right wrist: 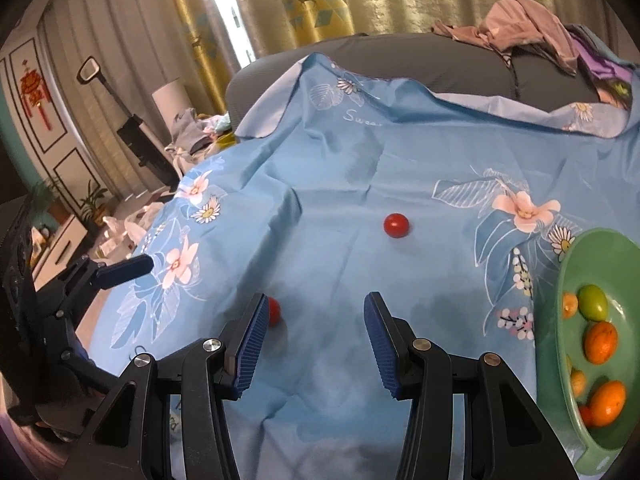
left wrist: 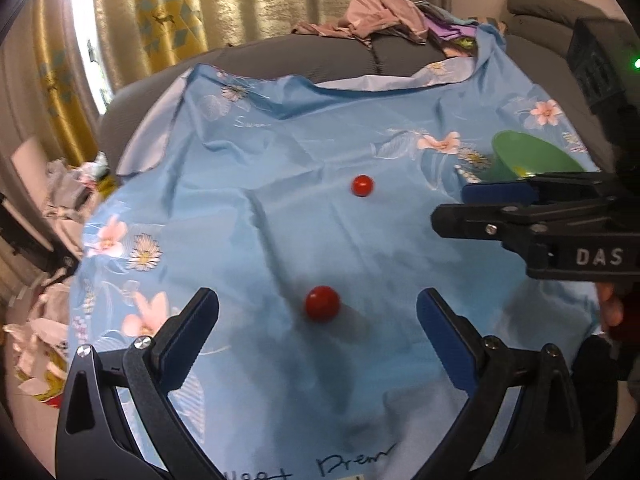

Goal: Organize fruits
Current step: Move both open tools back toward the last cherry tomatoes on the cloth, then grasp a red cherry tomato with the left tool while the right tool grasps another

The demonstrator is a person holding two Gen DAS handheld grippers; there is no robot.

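Two red cherry tomatoes lie on a blue floral cloth [left wrist: 280,152]. The near tomato [left wrist: 322,304] sits on the cloth below and between the wide-apart fingers of my left gripper [left wrist: 317,300], which is open and not touching it. The far tomato [left wrist: 362,185] lies further back. My right gripper [right wrist: 316,300] is open with nothing between its pads; the near tomato [right wrist: 275,310] peeks out behind its left finger, and the far tomato [right wrist: 396,225] lies ahead. A green bowl [right wrist: 568,280] at the right holds oranges [right wrist: 600,342] and a green fruit [right wrist: 593,302].
The cloth covers a grey sofa [right wrist: 420,56]. A heap of clothes [right wrist: 528,20] lies at the back right. The right gripper [left wrist: 450,206] juts in from the right of the left wrist view, in front of the bowl [left wrist: 528,156]. Clutter covers the floor [left wrist: 52,320] at the left.
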